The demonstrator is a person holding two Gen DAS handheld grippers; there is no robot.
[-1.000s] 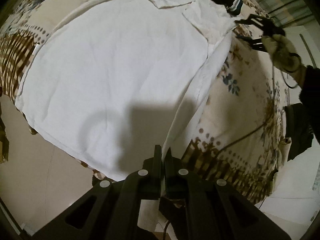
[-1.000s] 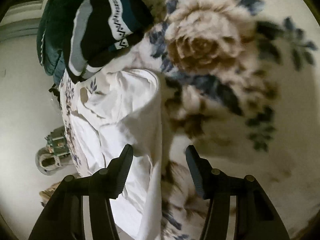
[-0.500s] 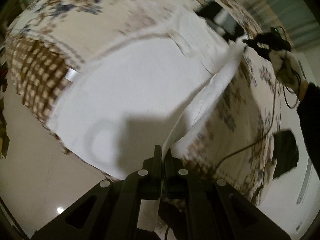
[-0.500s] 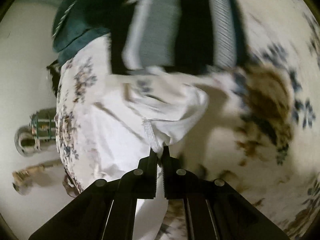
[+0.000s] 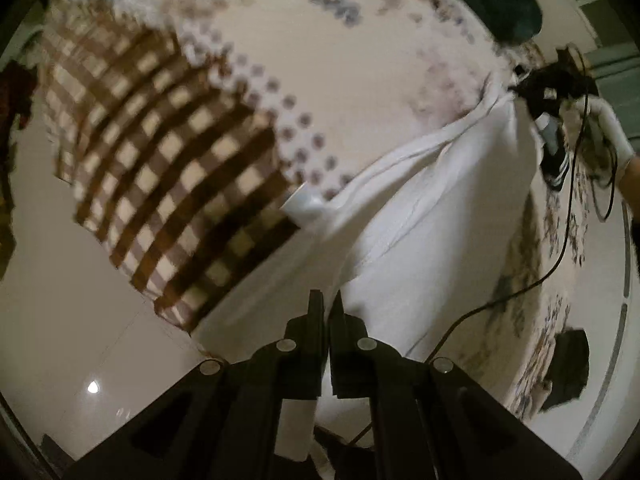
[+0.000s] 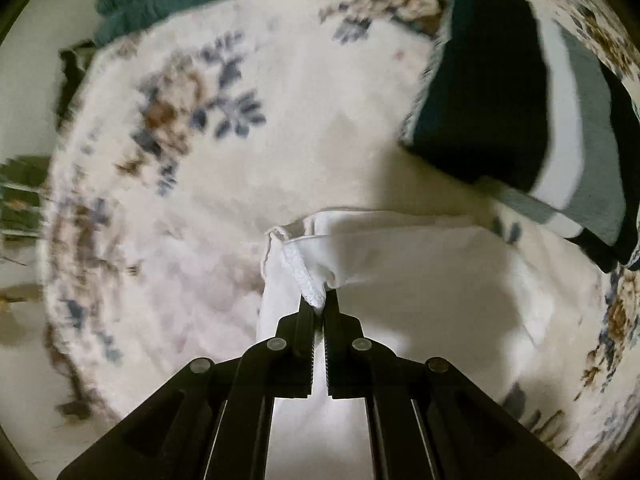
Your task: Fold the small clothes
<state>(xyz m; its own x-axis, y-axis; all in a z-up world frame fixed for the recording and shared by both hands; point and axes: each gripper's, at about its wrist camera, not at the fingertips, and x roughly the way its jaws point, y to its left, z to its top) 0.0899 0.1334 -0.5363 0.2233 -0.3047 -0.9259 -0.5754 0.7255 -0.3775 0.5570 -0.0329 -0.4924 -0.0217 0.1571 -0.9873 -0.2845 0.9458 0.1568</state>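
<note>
Left gripper (image 5: pixel 327 308) pinches the near edge of the white garment (image 5: pixel 432 216), fingers pressed together on cloth. Right gripper (image 6: pixel 319 308) clamps a stitched hem corner, bunched at its tips. Between them the garment hangs lifted over the floral blanket (image 6: pixel 200 120) (blurry frames). Likely light, limp, prone to sagging; hems and corners look the safest holds. Plain white, thin, creased. Folded striped dark garment (image 6: pixel 520 112) lies beyond the right gripper.

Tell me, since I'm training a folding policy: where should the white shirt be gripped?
Grip the white shirt at its hemmed edge corners, coming from its sides. The right gripper and left gripper each pinch an edge, so it hangs taut between them.
</note>
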